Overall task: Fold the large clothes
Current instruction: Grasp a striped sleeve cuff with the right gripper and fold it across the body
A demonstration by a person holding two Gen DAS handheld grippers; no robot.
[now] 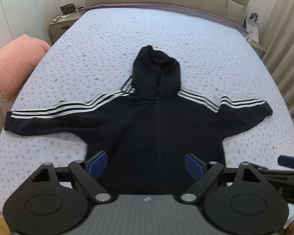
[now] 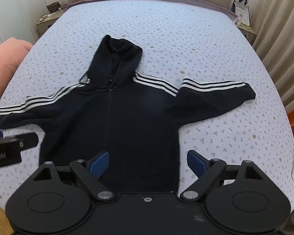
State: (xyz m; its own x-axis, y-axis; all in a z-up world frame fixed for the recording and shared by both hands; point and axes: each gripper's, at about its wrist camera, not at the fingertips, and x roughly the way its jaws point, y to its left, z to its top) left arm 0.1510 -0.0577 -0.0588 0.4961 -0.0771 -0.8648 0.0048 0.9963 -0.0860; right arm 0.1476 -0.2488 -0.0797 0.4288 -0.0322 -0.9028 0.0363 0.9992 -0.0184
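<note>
Hoodie (image 1: 154,129) lies spread flat, face up, on bed (image 1: 186,39), sleeves out; left gripper (image 1: 147,166) and right gripper (image 2: 148,164) hover over its hem, jaws wide, empty; folding unstarted, next likely pinch a sleeve and fold inward.

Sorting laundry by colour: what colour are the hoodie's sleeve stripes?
White stripes on the black hoodie, clearest in the right wrist view.
</note>
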